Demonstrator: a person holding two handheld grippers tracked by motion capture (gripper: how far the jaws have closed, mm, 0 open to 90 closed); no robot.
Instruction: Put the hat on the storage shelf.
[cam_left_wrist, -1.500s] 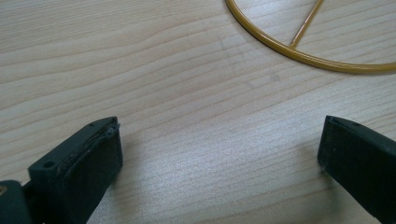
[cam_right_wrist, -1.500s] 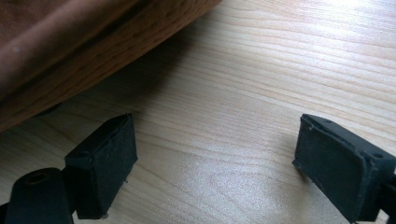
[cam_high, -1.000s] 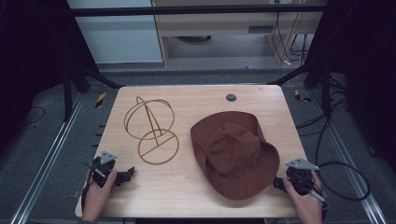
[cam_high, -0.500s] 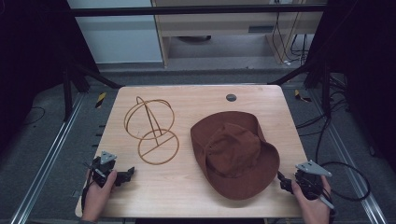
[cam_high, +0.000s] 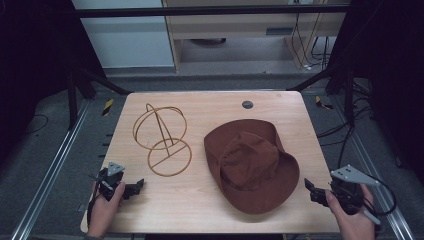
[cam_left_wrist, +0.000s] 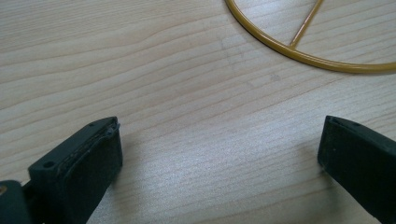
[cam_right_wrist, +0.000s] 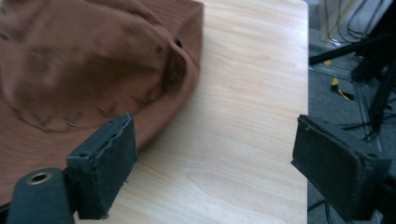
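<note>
Brown hat (cam_high: 252, 170) — soft, light, floppy felt; best pinched at its brim. Left gripper (cam_left_wrist: 219, 158) and right gripper (cam_right_wrist: 212, 163) — jaws spread, empty.

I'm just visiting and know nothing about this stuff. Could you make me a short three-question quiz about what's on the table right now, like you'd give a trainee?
1. True or false: the brown hat sits on top of the gold wire stand.
2. Multiple choice: the right gripper is A) clamped on the hat's brim, B) open near the brim, holding nothing, C) lifting the wire stand.
3. Fill in: in the left gripper view, the curved yellow rod beyond the left gripper is the stand's round ____.

Key: 1. False; the hat lies flat on the table, beside the stand. 2. B. 3. Base.
</note>
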